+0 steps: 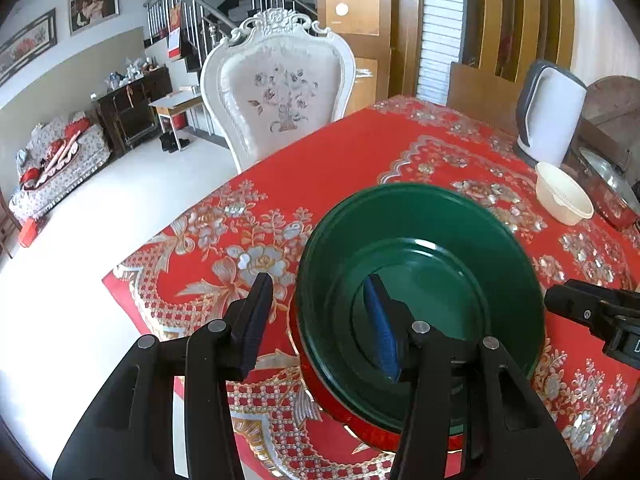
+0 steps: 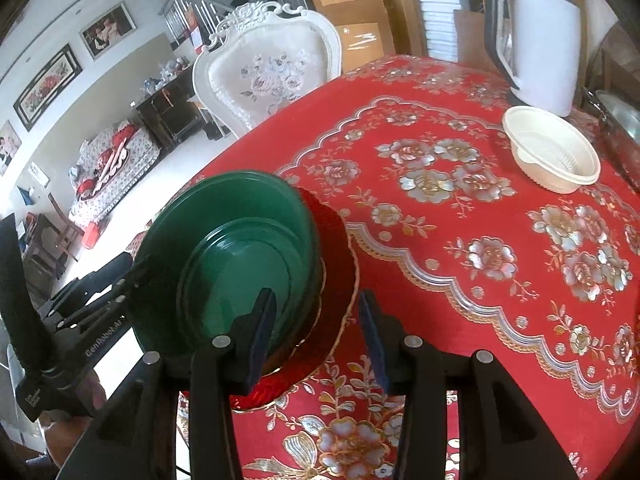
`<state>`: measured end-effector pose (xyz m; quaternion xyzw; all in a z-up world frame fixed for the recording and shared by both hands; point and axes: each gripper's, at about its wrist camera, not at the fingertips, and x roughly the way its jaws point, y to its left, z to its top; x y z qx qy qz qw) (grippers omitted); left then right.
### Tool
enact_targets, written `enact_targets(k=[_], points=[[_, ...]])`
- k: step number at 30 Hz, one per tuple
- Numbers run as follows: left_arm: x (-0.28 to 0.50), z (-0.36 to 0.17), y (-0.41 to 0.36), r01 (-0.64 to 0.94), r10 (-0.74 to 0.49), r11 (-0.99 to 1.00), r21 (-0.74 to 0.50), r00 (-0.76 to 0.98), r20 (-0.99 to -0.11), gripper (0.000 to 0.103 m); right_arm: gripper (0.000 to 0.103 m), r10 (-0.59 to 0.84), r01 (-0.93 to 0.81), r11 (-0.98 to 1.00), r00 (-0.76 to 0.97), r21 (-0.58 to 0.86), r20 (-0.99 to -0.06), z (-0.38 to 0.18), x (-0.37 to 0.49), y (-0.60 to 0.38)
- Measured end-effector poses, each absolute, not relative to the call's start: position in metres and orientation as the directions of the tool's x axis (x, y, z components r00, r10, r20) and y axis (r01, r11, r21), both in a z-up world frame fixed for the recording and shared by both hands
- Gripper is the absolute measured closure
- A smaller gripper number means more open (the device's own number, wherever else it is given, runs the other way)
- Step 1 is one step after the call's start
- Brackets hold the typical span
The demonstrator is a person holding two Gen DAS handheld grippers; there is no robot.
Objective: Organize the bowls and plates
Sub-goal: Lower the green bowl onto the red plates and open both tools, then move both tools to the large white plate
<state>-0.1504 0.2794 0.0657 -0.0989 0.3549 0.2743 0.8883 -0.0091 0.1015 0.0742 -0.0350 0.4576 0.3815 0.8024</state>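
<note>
A stack of dark green dishes (image 1: pixel 440 240) rests on a red plate (image 1: pixel 344 404) near the table's front corner. My left gripper (image 1: pixel 320 284) is open and straddles the stack's left rim, one finger inside the top green bowl and one outside, neither pad pressing. In the right wrist view the green stack (image 2: pixel 240 248) and red plate (image 2: pixel 336 240) sit at the left. My right gripper (image 2: pixel 317 296) is open too, straddling the rims with its left finger inside the bowl. A cream bowl (image 2: pixel 552 152) stands alone at the far right.
The table carries a red flowered cloth (image 2: pixel 440 240). A white kettle (image 2: pixel 536 40) stands behind the cream bowl, with a metal pot lid (image 2: pixel 620 116) at the right edge. A white ornate chair (image 1: pixel 280 92) sits at the table's far side.
</note>
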Motion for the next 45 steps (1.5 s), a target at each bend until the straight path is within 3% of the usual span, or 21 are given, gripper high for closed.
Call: enact_targets(k=[12, 16, 45], points=[[-0.124, 0.082, 0.243, -0.471, 0.35, 0.882, 0.001, 0.654, -0.671, 0.056, 0.059, 0.578, -0.579, 0.749, 0.331, 0.323, -0.746, 0.075, 0.007, 0.056], [-0.106, 0.087, 0.221, -0.395, 0.262, 0.918, -0.041, 0.679, -0.686, 0.056, 0.054, 0.571, -0.522, 0.779, 0.361, 0.348, -0.737, 0.074, 0.017, 0.026], [0.023, 0.081, -0.012, 0.075, -0.123, 0.992, -0.097, 0.635, -0.762, 0.056, 0.051, 0.4, -0.106, 0.905, 0.547, 0.413, -0.736, 0.058, 0.027, -0.216]])
